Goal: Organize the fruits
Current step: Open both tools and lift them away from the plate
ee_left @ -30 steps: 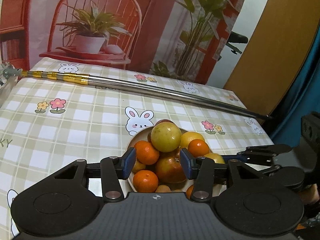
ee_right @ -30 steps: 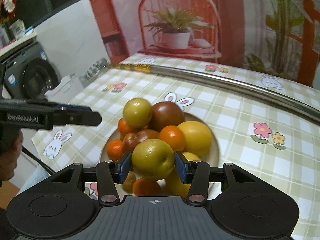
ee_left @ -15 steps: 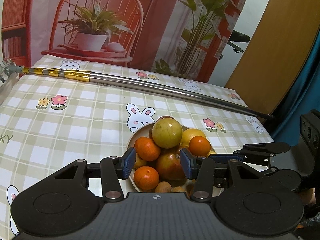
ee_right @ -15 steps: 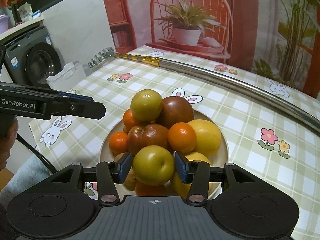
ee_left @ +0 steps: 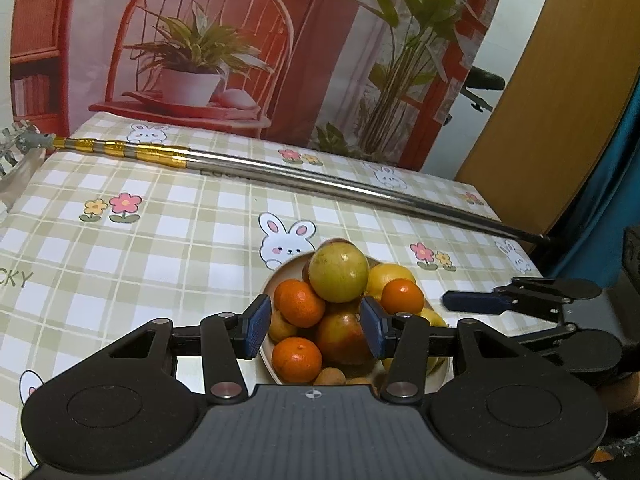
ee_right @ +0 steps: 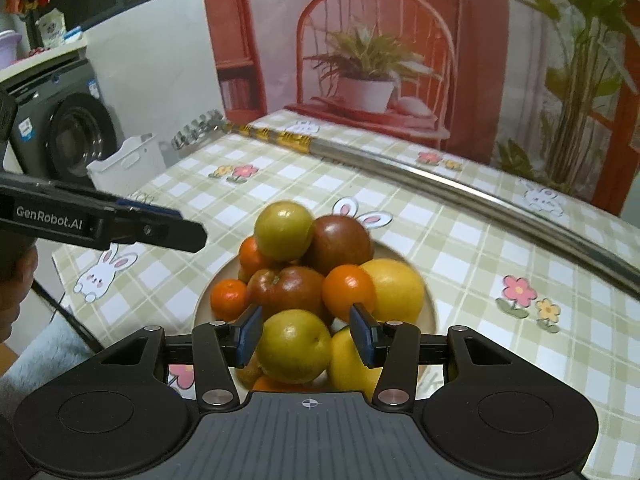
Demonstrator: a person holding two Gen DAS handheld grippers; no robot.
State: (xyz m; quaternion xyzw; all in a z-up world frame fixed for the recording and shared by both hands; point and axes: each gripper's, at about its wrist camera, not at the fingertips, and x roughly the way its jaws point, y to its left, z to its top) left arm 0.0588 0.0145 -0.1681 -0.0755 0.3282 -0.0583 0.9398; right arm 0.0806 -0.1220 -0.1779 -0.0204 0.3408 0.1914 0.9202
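A cream plate [ee_left: 280, 276] [ee_right: 430, 312] on the checked tablecloth holds a pile of fruit: a green-yellow apple on top [ee_left: 338, 271] [ee_right: 283, 230], tangerines [ee_left: 301, 303] [ee_right: 348, 292], red apples [ee_left: 344, 336] [ee_right: 288, 290], a dark apple [ee_right: 341, 243] and yellow fruit [ee_right: 394, 290]. My left gripper [ee_left: 314, 330] is open and empty above the near side of the pile. My right gripper [ee_right: 306, 334] is open, its pads [ee_right: 248, 334] apart from a green-yellow apple [ee_right: 294, 346] lying on the pile between them. The right gripper also shows in the left wrist view [ee_left: 472, 302].
A long metal pole [ee_left: 320, 178] [ee_right: 440, 184] with gold bands lies across the far side of the table. A white bin [ee_right: 128, 164] and a washing machine [ee_right: 68, 128] stand off the left edge. A printed backdrop stands behind the table.
The right gripper has opened off the green-yellow apple, which now rests on the pile, and drew back. The left gripper also drew back and rose a little.
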